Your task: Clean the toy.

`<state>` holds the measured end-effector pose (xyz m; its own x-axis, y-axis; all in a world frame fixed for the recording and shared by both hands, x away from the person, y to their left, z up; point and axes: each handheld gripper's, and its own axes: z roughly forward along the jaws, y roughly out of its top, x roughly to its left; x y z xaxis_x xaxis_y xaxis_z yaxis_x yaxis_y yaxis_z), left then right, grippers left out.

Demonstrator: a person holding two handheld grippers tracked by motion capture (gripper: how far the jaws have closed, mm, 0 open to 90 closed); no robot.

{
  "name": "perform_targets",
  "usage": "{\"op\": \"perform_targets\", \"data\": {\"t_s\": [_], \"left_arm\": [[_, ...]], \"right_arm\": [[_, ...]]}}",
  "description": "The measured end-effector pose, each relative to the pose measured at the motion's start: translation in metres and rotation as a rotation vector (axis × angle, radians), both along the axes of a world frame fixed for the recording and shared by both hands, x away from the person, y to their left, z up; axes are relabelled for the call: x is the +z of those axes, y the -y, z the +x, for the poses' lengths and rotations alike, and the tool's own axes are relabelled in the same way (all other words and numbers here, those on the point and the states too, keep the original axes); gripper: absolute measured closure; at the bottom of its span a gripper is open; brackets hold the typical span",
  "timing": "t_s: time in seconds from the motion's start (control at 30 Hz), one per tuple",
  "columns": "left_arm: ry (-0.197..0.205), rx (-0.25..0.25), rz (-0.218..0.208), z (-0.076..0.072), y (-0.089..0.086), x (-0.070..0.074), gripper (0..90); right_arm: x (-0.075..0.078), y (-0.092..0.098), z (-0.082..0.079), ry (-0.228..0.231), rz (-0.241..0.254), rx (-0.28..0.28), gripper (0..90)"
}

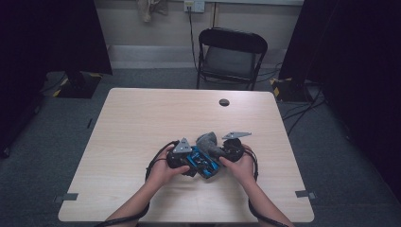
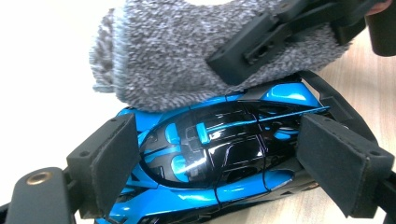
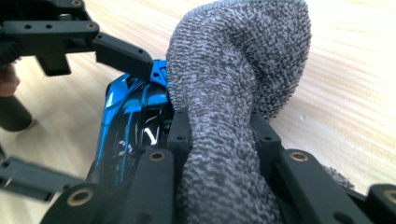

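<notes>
Pale wood table (image 1: 142,123) at frame centre, grey carpet around, black folding chair (image 1: 231,56) at top. Left hand-held gripper (image 2: 224,163) clamps a blue toy car (image 2: 210,158); right hand-held gripper (image 3: 219,135) squeezes a grey cloth (image 3: 233,70).

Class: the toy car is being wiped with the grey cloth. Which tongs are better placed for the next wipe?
Right. The right tongs already pinch the grey cloth against the toy car; the left tongs bracket the car.
</notes>
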<state>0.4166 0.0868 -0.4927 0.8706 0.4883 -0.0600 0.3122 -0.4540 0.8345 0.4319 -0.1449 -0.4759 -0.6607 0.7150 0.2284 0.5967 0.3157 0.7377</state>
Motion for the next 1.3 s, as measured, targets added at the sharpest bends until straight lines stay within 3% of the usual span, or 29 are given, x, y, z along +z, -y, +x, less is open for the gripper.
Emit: {"op": "perform_targets", "data": {"t_s": [0.4,0.6,0.8,1.1,1.3], "left_arm": [[0.002,-0.004,0.005,0.001,0.0,0.0,13.1],[0.001,-0.002,0.0,0.001,0.0,0.0,13.2],[0.001,-0.003,0.001,0.001,0.0,0.0,13.2],[0.0,-0.002,-0.001,0.001,0.0,0.0,13.1],[0.0,-0.003,-0.006,0.001,0.0,0.0,13.1]], "right_arm": [[-0.001,0.017,-0.015,0.005,-0.008,-0.013,68.2],[0.007,0.016,-0.01,0.052,-0.02,-0.046,68.2],[0.012,0.001,0.009,0.076,-0.022,-0.071,68.1],[0.009,-0.035,0.035,0.067,-0.044,-0.073,67.9],[0.003,-0.049,0.041,0.043,-0.049,-0.067,67.8]]}}
